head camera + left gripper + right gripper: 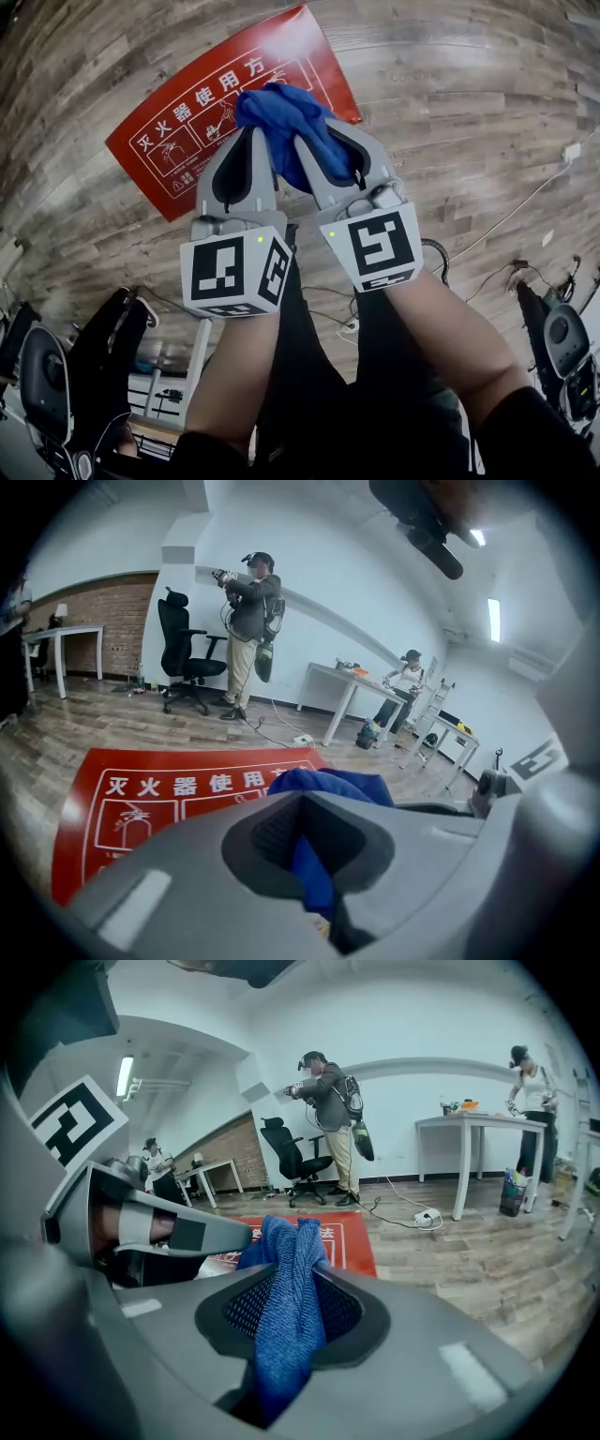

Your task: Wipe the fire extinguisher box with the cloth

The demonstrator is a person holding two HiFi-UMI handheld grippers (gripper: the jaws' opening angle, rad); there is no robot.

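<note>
In the upper middle of the head view, a blue cloth (286, 117) is bunched between two grippers held side by side, their tips nearly meeting. The left gripper (258, 141) has its jaws closed on the cloth's left part; in the left gripper view (314, 855) a blue fold (314, 874) is pinched where the grey jaws meet, and the rest of the cloth swells up beyond them. The right gripper (323, 150) is likewise clamped on the cloth; in the right gripper view (286, 1326) a twisted blue band (286, 1288) runs up through its closed jaws. The fire extinguisher box (187, 122), a red panel with white characters and line drawings, lies flat on the wooden floor (450, 84) in the upper left of the head view. The cloth overlaps the panel's right end, though whether it presses on the surface cannot be told. The panel shows again at lower left in the left gripper view (150, 799) and behind the cloth in the right gripper view (339, 1237). Marker cubes (234, 272) sit at the rear of both grippers, above the person's forearms. Farther back in the left gripper view, a standing person (248, 635) is beside a black office chair (183, 658).
</note>
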